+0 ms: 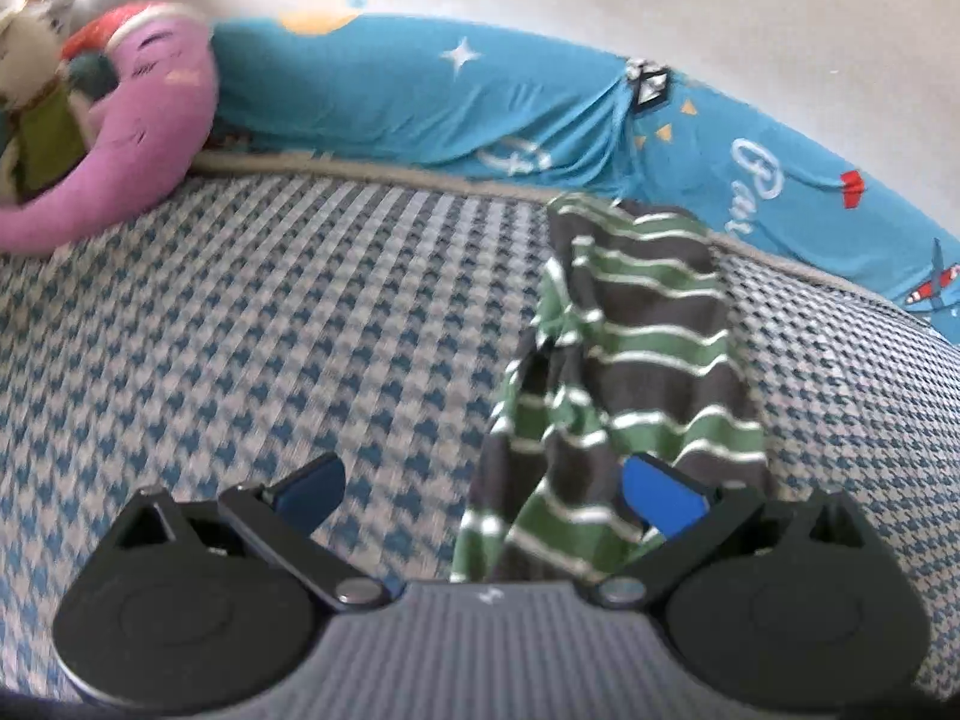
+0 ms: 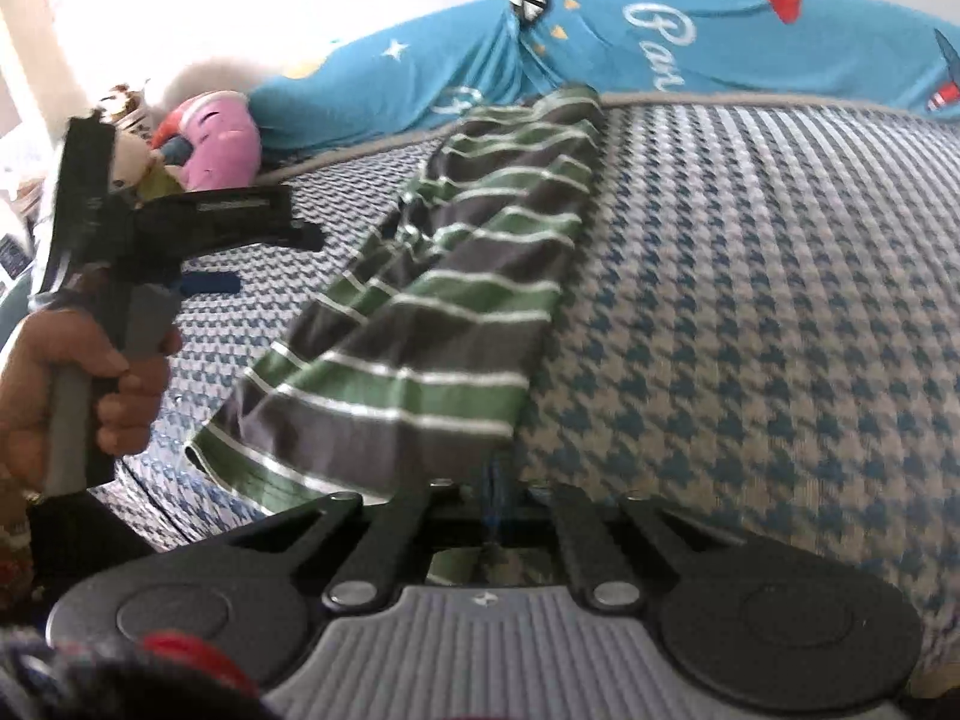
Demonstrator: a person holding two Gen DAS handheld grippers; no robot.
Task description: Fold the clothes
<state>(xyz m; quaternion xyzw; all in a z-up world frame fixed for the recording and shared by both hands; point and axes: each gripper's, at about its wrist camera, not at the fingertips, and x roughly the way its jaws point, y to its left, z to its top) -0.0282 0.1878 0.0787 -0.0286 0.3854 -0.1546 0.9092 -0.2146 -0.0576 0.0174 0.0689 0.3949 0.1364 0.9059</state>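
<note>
A grey and green striped garment [image 1: 648, 324] lies in a long narrow strip on the houndstooth bed cover [image 1: 270, 312]. My left gripper [image 1: 486, 495] hovers open over its near end. The right blue fingertip [image 1: 660, 495] is over the cloth and the left one over bare cover, with nothing pinched. In the right wrist view the garment [image 2: 456, 312] runs from the far bed edge toward me. My right gripper [image 2: 495, 486] is shut on its near edge, with the cloth draping over the closed fingers. A hand [image 2: 90, 372] at the left holds the other gripper's handle.
A blue printed pillow or quilt [image 1: 450, 96] lies along the far edge of the bed against a white wall. A pink plush toy [image 1: 144, 120] and another stuffed toy [image 1: 30, 60] sit at the far left. The bed cover [image 2: 750, 300] spreads out right of the garment.
</note>
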